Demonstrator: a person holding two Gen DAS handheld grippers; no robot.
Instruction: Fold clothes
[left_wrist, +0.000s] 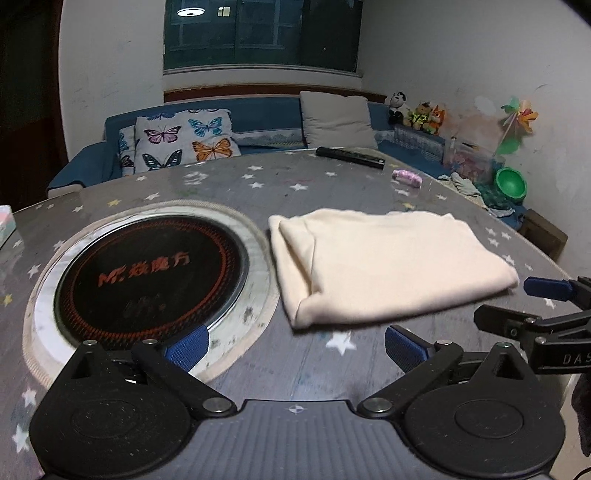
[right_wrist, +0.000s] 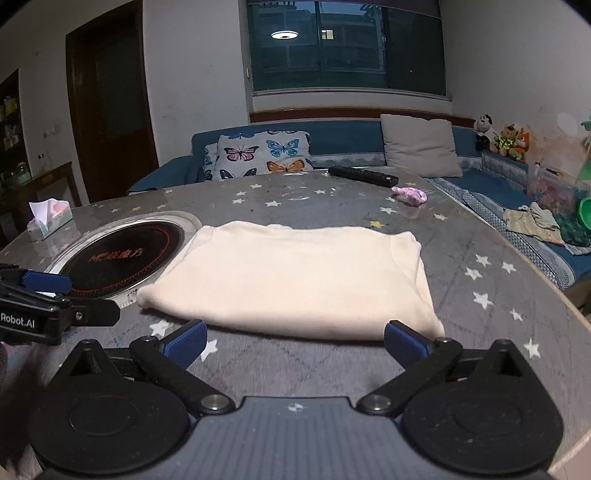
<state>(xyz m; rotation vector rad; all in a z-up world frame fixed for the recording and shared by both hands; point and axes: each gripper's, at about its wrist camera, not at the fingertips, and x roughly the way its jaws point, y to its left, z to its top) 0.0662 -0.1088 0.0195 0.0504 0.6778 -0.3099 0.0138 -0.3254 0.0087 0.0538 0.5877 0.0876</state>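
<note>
A cream garment (left_wrist: 391, 262) lies folded into a flat rectangle on the grey star-patterned table (left_wrist: 258, 369); it also shows in the right wrist view (right_wrist: 295, 280). My left gripper (left_wrist: 295, 349) is open and empty, just short of the garment's near left corner. My right gripper (right_wrist: 295, 341) is open and empty, at the garment's near edge, without touching it. The right gripper also shows at the right edge of the left wrist view (left_wrist: 532, 306). The left gripper shows at the left edge of the right wrist view (right_wrist: 55, 295).
A round black induction hob (left_wrist: 151, 277) is set into the table left of the garment. A black remote (left_wrist: 351, 157), a pink cloth bundle (left_wrist: 406, 178) and a tissue box (right_wrist: 50, 218) sit farther back. A blue sofa (right_wrist: 351, 136) with cushions lies beyond the table.
</note>
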